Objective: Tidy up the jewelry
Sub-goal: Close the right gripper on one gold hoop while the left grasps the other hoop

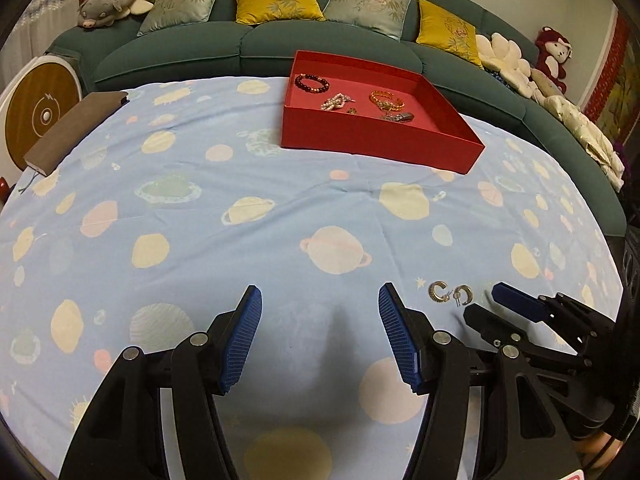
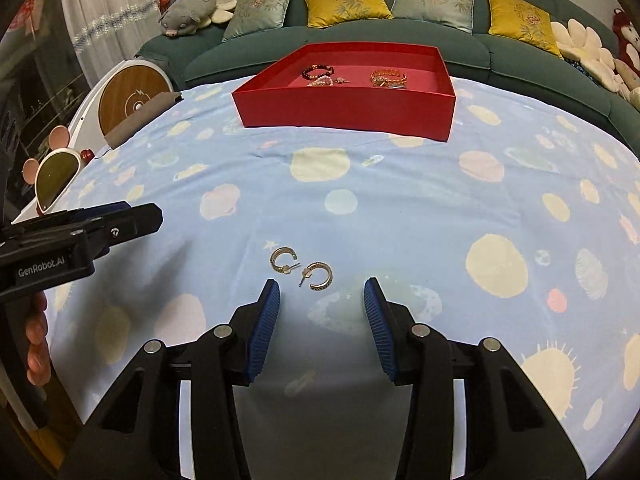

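red tray (image 2: 344, 110), bracelets (image 2: 389, 77) inside

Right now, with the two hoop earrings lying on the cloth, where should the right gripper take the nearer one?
Probably from above, across the curved band of the nearer hoop earring. It lies flat on the tablecloth, open side and post toward the other earring, so a side approach offers little. The right gripper is open just behind it, nothing between the jaws.
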### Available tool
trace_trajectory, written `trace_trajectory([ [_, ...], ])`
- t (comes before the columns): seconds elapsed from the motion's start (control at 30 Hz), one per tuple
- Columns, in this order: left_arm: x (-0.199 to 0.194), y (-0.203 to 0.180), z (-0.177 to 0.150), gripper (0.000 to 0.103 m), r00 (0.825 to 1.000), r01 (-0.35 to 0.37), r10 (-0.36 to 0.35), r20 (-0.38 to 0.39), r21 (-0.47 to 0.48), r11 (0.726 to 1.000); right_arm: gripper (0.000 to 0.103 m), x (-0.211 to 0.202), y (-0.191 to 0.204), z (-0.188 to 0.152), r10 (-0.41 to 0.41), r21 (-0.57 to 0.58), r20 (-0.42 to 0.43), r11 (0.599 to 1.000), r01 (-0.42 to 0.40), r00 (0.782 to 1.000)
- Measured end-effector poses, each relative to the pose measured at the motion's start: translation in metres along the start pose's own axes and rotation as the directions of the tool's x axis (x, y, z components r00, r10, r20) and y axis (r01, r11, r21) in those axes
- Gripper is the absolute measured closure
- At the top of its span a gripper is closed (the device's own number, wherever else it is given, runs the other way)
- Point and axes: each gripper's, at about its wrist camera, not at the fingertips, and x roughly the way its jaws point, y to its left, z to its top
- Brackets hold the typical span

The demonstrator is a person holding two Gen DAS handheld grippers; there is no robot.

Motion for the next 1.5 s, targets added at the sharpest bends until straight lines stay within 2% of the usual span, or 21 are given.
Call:
trace_trajectory([
  [0.2, 0.003, -0.016, 0.0, 0.044, 1.0, 0.004, -0.004, 0.011, 0.071, 0.998, 0.074, 0.013, 0.006, 0.0, -0.015, -0.034, -0.008, 0.999, 0.015, 1.0],
  [0.4, 0.01, -0.032, -0.006, 0.044, 1.0, 0.02, -0.019, -0.013, 0.129, 0.991, 0.087, 0.014, 0.004, 0.002, -0.041, -0.05, -0.006, 0.998, 0.04, 0.999],
  [0.83, 0.035, -0.064, -0.007, 0.04, 0.995, 0.096, -0.09, -0.042, 0.17, 0.981, 0.088, -0.003, -0.021, 0.007, -0.032, 0.033, 0.011, 0.999, 0.032, 0.999],
  [1.03, 0.049, -0.072, -0.008, 0.041, 0.996, 0.09, -0.083, -0.043, 0.197, 0.976, 0.088, -0.009, -0.038, 0.005, -0.049, 0.067, 0.02, 0.997, 0.048, 0.999],
  [1.33, 0.056, -0.086, -0.008, 0.054, 0.999, 0.046, -0.044, -0.013, 0.258, 0.965, 0.088, -0.016, -0.053, 0.003, -0.056, 0.093, 0.025, 0.994, 0.054, 0.998],
  [1.5, 0.058, -0.093, -0.01, 0.07, 1.0, 0.02, -0.023, 0.006, 0.302, 0.953, 0.088, -0.017, -0.055, 0.002, -0.057, 0.098, 0.026, 0.994, 0.054, 0.998],
])
